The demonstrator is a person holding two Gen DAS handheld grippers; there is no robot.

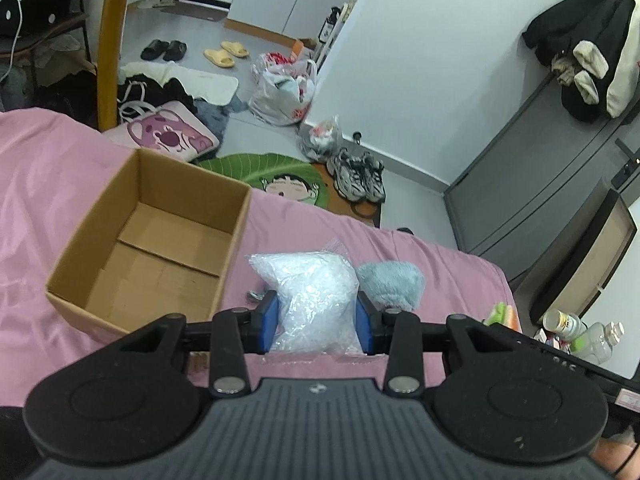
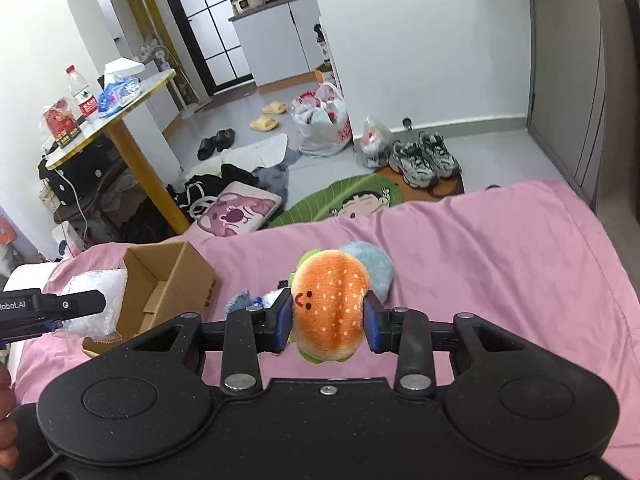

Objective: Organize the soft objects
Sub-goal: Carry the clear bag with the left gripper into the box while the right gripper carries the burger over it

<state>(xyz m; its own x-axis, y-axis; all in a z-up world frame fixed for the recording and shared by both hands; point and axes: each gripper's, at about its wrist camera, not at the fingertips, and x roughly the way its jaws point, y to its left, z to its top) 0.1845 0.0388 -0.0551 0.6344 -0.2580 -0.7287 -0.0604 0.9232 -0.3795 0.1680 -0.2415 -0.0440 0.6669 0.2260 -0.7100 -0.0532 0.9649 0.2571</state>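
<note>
Left hand-held gripper (image 1: 318, 322) clamped on a clear plastic bag of white stuffing (image 1: 310, 300), blue pads (image 1: 269, 320) pressed into both sides, bag lifted off the pink bedsheet (image 1: 48, 184). Same bag visible from the right wrist view at the far left, hanging just over the near corner of the open brown cardboard box (image 2: 168, 280).

Right hand-held gripper (image 2: 327, 322) closed on an orange plush burger with a little smiley face (image 2: 330, 304), squeezed between its blue pads, green felt lettuce poking out underneath. Also up off the sheet.

Box sitting toward the left side of the bed, empty inside, flaps flat on the bottom, far corner close to the bed's foot edge. Plenty of open sheet to the right of it.

Still lying on the bed: a fluffy light-blue plush (image 1: 390, 286) just beside the bag in the left view, and in the right view sitting right behind the burger. Another small blue-and-white fuzzy thing (image 2: 244, 300) between burger and box, too hidden to identify.

Right half of the bed wide open, just wrinkled pink sheet out to the edge. Beyond the foot edge, a green leaf-shaped cartoon rug (image 2: 340, 200) and a pair of grey sneakers (image 2: 424, 160) on the floor.
</note>
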